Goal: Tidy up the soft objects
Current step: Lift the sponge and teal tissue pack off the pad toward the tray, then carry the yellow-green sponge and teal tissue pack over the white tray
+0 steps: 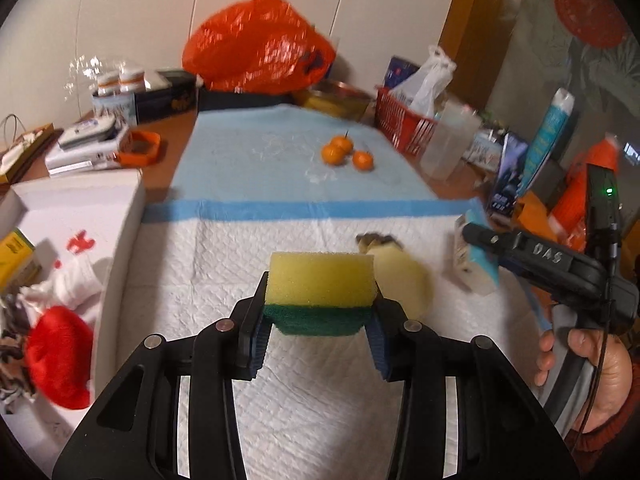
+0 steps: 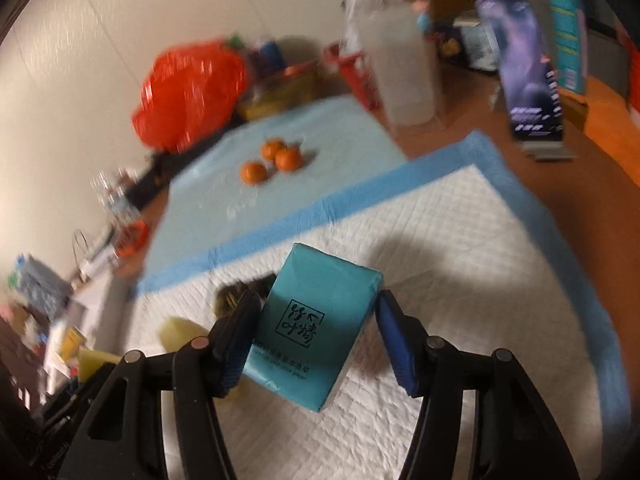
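From the left wrist, the left gripper [image 1: 318, 330] is clenched on a yellow-and-green sponge [image 1: 320, 294], pinched only at its green base above the white quilted pad [image 1: 312, 400]. It could squirm loose if swung towards the white box [image 1: 80, 216] at the left, where a red plush [image 1: 58, 356] lies.

From the right wrist, the right gripper [image 2: 316, 344] straddles a teal tissue pack [image 2: 314, 328] sitting tilted; I judge both pads touch it, grasping it. The crooked hold might let it twist and drop.
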Motion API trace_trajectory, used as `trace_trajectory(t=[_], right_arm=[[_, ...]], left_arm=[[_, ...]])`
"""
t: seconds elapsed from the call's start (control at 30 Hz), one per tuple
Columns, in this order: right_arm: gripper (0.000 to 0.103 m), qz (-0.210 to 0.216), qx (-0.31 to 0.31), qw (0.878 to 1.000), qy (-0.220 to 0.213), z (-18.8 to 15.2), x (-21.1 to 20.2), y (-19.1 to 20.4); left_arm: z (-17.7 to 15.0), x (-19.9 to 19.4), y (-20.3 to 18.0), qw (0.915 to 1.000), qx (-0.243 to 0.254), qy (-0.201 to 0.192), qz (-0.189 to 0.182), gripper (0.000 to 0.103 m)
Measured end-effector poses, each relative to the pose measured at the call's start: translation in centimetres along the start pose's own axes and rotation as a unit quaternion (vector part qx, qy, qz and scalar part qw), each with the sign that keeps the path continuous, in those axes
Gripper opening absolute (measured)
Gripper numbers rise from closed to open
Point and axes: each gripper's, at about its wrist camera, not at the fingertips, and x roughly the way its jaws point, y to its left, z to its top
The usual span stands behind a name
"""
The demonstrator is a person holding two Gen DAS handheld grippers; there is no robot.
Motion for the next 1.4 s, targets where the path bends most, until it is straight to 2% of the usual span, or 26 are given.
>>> trace_trajectory(t=[0.1, 0.2, 0.33, 0.47, 0.83, 1.4], right_arm=[[0.06, 0.027, 0.005, 0.999, -0.04, 0.7, -3.4, 0.8], [0.06, 0.062, -0.015, 0.995, -0.082, 1.1, -6.9, 3.2], [0.06, 0.11, -0.065, 0.982, -0.138, 0.9, -11.7, 7.5], [0.06, 0.136, -0.098, 0.971, -0.169, 0.5, -14.2, 10.3], [0.06, 0.171, -0.121, 0.967, -0.143, -1.4, -13.1, 14.4], [0.06, 0.185, -0.138, 0.964, -0.132, -3.0, -13.0, 17.5]], left_arm=[[0.9, -1.9, -0.8, 0.9999, 0.0, -0.015, 0.005, 0.041], [2.0, -4.2, -1.3, 0.9995, 0.004, -0.03, 0.013, 0.041], [3.2, -8.1, -0.5, 0.9982, 0.001, -0.052, 0.031, 0.041], [3.0, -10.6, 1.1, 0.9967, -0.012, -0.064, 0.049, 0.041], [1.5, -14.6, 4.4, 0.9935, -0.029, -0.085, 0.071, 0.041], [0.6, -16.9, 7.3, 0.9911, -0.045, -0.098, 0.078, 0.041]])
